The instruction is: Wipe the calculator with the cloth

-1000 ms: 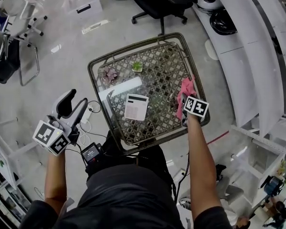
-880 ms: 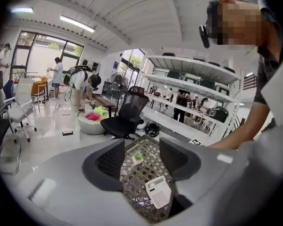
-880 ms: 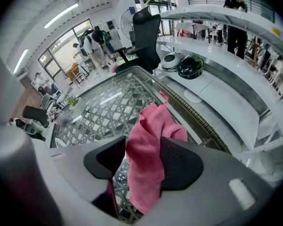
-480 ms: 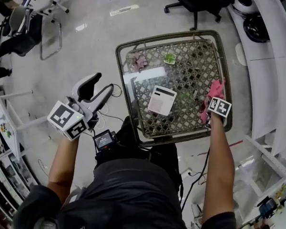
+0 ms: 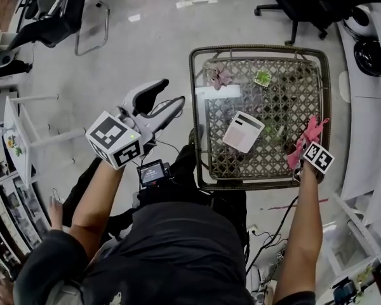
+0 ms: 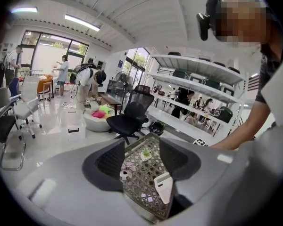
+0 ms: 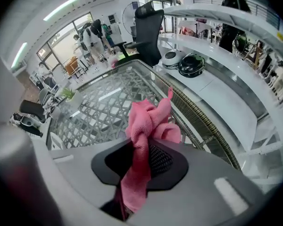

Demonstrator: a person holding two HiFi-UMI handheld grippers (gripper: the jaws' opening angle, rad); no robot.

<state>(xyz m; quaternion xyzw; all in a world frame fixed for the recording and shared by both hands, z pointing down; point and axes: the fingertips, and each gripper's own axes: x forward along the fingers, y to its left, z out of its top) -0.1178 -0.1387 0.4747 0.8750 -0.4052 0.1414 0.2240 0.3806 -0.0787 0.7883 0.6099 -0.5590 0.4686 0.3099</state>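
- My right gripper (image 7: pixel 142 166) had just been closing, and its jaws were shut on the crumpled pink microfibre cloth (image 7: pixel 150 121) — one fold was pinched between the pads and the rest bunched up beyond the tips.
- That hand was at the right edge of the square, wicker-rimmed, glass-topped table (image 5: pixel 260 48), with the gripper angled steeply downward.
- The flat white rectangular calculator (image 5: pixel 243 131) lay on the glass near the middle of the table, well apart from the cloth and untouched.
- My left gripper (image 6: pixel 144 166) had its jaws wide apart with nothing between them. It was held off the table's left side, above the floor.
- I judged the step in hand to be the pick-up of the cloth, with the grip only just made. No wiping had begun.
- The next move called for lifting the cloth clear of the glass, carrying it left to the calculator and lowering the bunched part onto its face.
- I expected light pressure would be needed, since the calculator looked loose on smooth glass and might slide. The free left gripper could steady one edge.
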